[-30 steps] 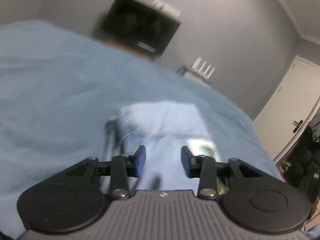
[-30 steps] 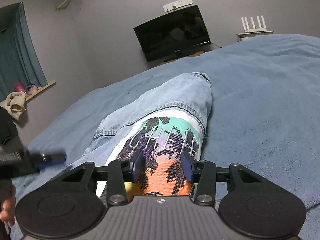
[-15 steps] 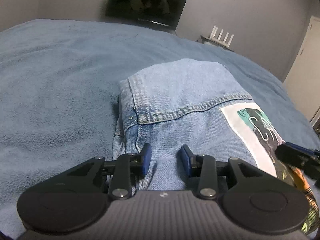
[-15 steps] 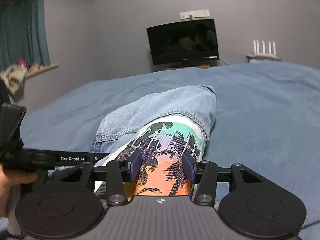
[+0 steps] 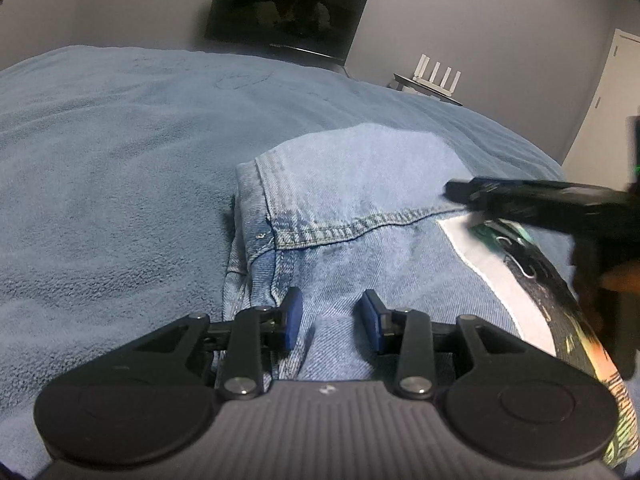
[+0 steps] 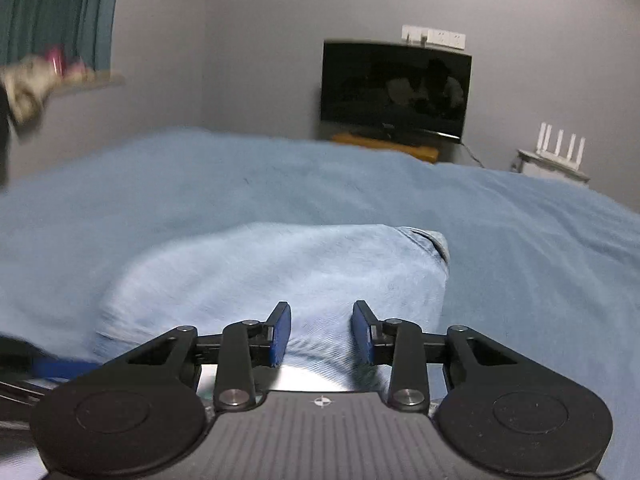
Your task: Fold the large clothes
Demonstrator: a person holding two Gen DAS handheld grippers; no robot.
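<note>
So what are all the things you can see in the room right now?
Denim jacket: one, light blue, folded on the bed, with a colourful printed patch along its right side.
Bed blanket: one, blue, spread under the jacket.
TV: one, black, switched off, against the far grey wall.
Wooden stand: one, orange-brown, under the TV.
Router: one, white with four antennas, on a small shelf to the right of the TV.
Curtain: one, teal, upper left corner.
Door: one, white, far right.
Left gripper: one, black with blue pads, open above the jacket.
Right gripper: one, black with blue pads, open above the jacket.
</note>
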